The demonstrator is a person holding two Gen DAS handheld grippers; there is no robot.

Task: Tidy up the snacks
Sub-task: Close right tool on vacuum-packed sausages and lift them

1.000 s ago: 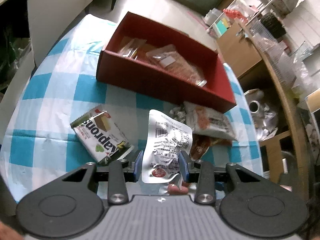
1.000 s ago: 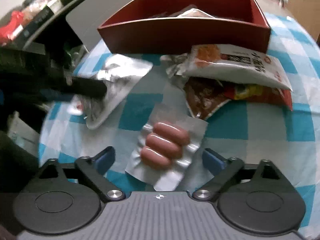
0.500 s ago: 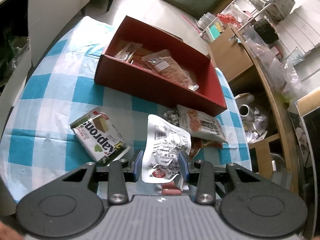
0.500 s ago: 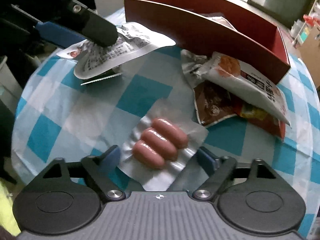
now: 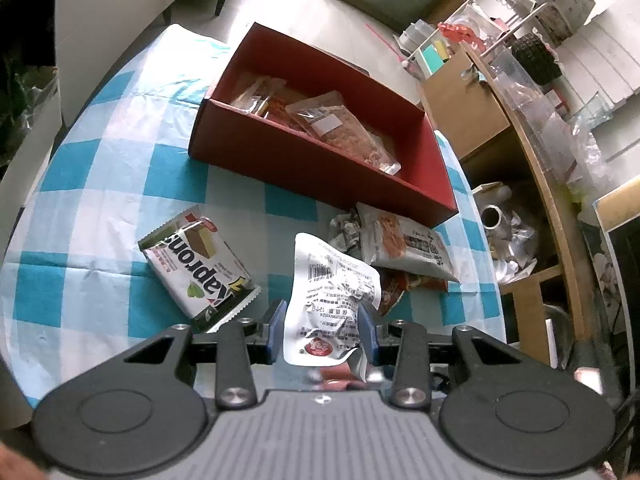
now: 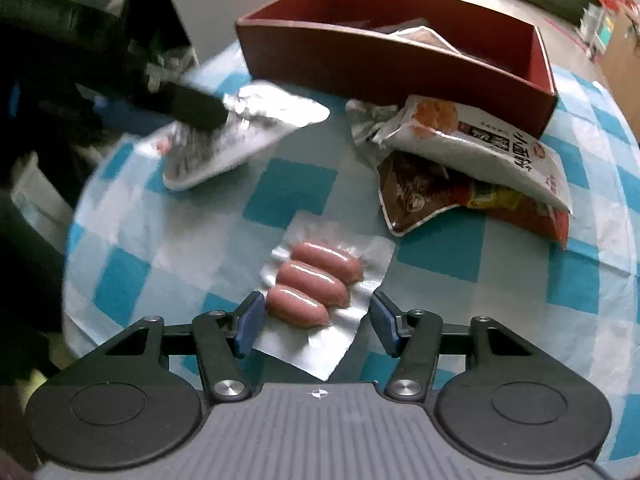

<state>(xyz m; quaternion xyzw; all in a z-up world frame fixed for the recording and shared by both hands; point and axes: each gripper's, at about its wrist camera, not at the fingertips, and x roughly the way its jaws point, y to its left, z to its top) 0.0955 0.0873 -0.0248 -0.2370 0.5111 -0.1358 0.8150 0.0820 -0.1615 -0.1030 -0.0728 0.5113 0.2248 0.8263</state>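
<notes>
Left wrist view shows the left claw (image 5: pixel 322 330) clamped on a white foil pouch (image 5: pixel 332 300), lifted above the checked tabletop (image 5: pixel 100 184) with the red box (image 5: pixel 320 168) ahead of it and slightly left. To finish this well, I would carry the pouch over the box's near wall before letting go, so it drops flat beside the packets already inside. A wafer pack (image 5: pixel 196 272) reading "Kapron…" — upside down — lies left of the claw; the pouch bears a barcode and small print too fine to read. The right claw (image 6: pixel 316 322) stands apart, fingers either side of a clear sausage pack (image 6: pixel 320 280), not yet pinching it; ahead and right lies a white snack bag (image 6: pixel 472 140) with Chinese lettering.
</notes>
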